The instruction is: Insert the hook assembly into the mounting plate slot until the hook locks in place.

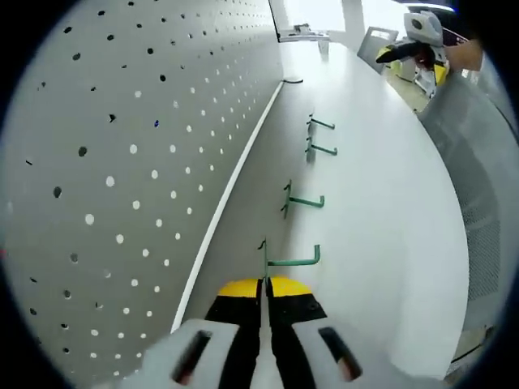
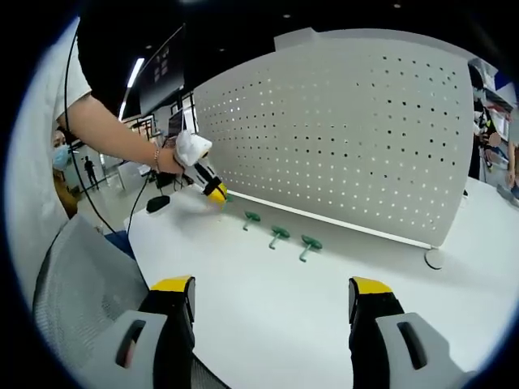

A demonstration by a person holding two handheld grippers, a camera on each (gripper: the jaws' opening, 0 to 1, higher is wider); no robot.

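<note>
White table [image 1: 381,203], pegboard [image 1: 138,162], left gripper [image 1: 266,285] clamping green L-shaped hook [image 1: 290,261]

The left gripper view is set low and close, aimed along the pegboard [image 1: 122,162] past its own tongs [image 1: 265,301]. The right gripper view is held back, facing the pegboard [image 2: 340,130] squarely. The green hooks [image 2: 280,235] and the white tabletop [image 2: 276,308] are shared.

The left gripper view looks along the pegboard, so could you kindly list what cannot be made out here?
- Left gripper view: the shut left hand-held gripper covers the nearest green hook's base, so any grip is unclear.
- Right gripper view: the left hand-held gripper covers that hook.
- Both views: pegboard holes too small to judge which fit.
</note>
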